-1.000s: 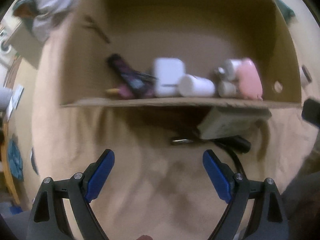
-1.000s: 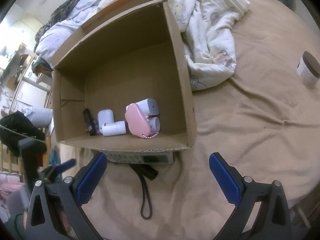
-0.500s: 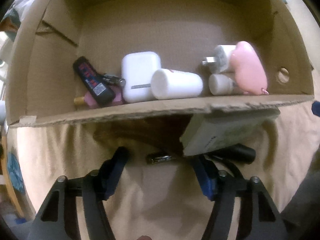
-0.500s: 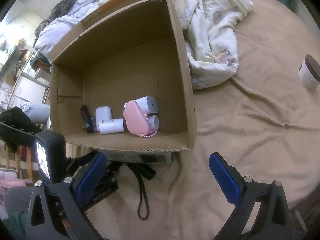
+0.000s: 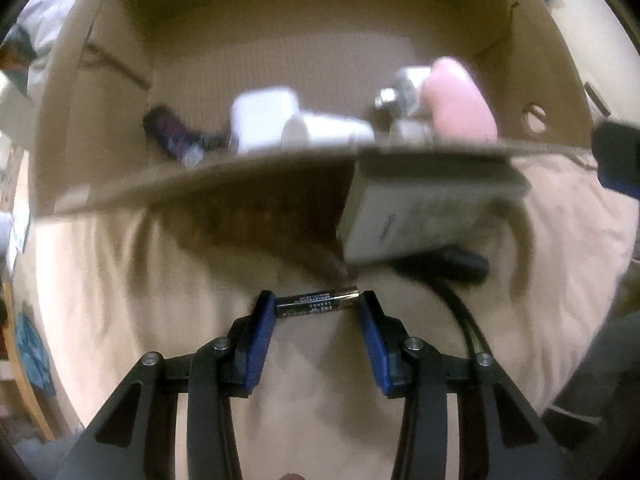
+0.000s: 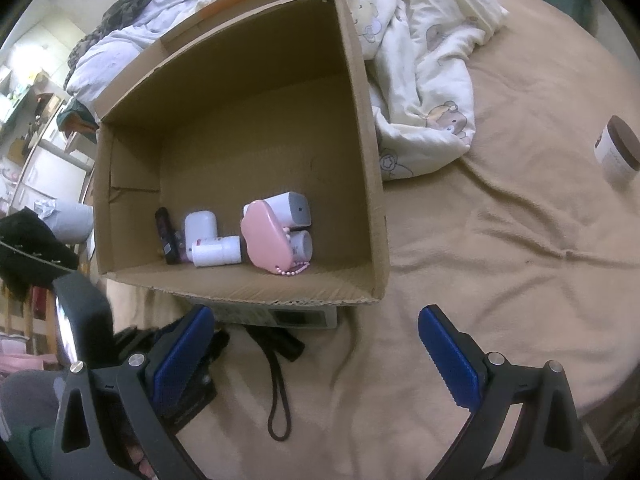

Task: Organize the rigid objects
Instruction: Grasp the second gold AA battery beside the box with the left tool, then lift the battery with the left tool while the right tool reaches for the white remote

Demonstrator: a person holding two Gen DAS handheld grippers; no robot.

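At lower centre, the left claw (image 5: 318, 308) clamps a battery (image 5: 317, 303) end to end, probably bound for the cardboard box (image 6: 362, 128) above; the right claw (image 6: 316, 356) hangs wide open, idle.

Left wrist cam sits low, close over the blanket (image 5: 120, 280), looking forward along its fingers at the near flap of the box (image 5: 200, 184) at 12 o'clock. It's tight enough that the box fills the whole top half, pretty blurry.

Right wrist cam is higher and further back, tilted down, so it sees into the box (image 6: 360, 140) at 11 o'clock, plus bedding (image 6: 420, 80) at 1 and a jar (image 6: 616, 156) at 3.

Both views share the box with its contents, the grey remote (image 5: 420, 216) (image 6: 280, 316) wedged under its front edge, and the black strap (image 5: 460, 308) (image 6: 276, 392). The left gripper (image 6: 132, 352) shows at 8 in the right view.
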